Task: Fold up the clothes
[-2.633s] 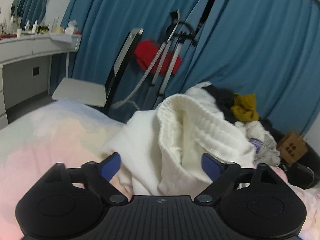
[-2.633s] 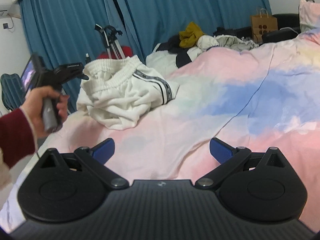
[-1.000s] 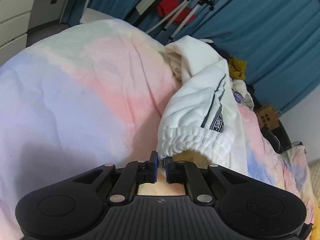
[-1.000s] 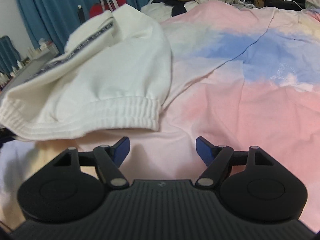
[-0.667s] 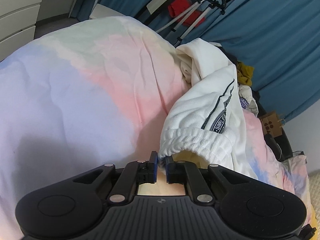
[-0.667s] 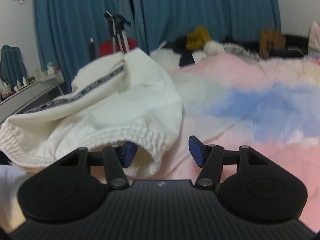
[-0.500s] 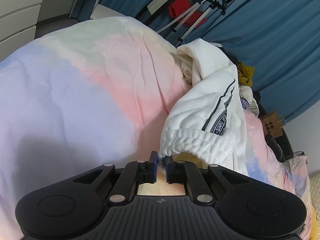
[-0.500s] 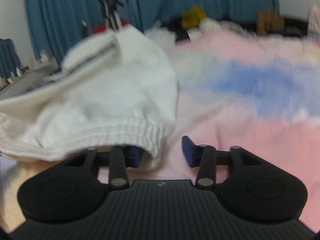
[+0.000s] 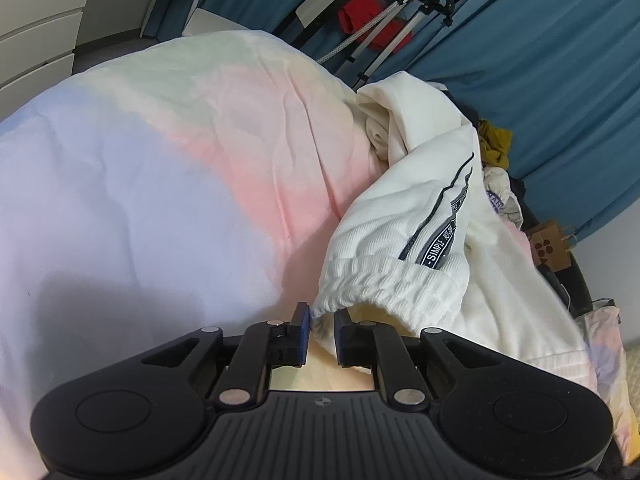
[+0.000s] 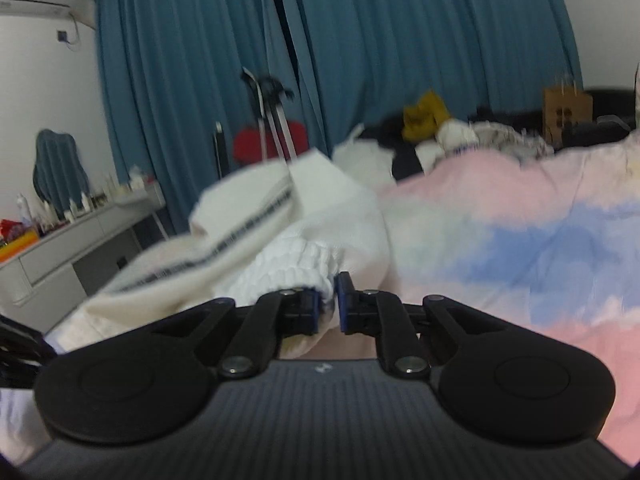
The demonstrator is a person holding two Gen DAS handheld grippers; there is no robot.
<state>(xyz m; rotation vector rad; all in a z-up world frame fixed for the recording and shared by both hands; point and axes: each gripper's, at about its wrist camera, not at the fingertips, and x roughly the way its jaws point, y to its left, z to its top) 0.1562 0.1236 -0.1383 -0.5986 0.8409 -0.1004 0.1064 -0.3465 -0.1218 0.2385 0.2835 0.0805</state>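
Both grippers are pinched on the elastic waistband (image 9: 384, 288) of the white sweatpants (image 9: 416, 216): left gripper (image 9: 320, 330) has its jaws nearly together with a thin bit of the ribbed band between them at one end, right gripper (image 10: 328, 300) is clamped the same way on the band's other end, pads almost touching through the fabric. Right view is motion-blurred, so exact bite depth there is unclear. Landmark = waistband: the pants' body trails away from it across the pastel duvet (image 9: 168, 168), side stripe (image 9: 444, 220) with lettering facing up, far end bunched in a heap toward the blue curtains (image 9: 540, 60). Beyond that heap sits a clothes pile (image 10: 436, 128) with a mustard item, well apart from the band. Holding the two band ends makes sense, I'd say: it gives a straight reference edge so the garment can be lifted, shaken flat and laid out before any fold. My read is early stage, no fold made yet. Next move likely needs both ends pulled apart to tension the band, then dragged toward the open duvet area. Risk: shallow left bite could slip off the elastic under tension.
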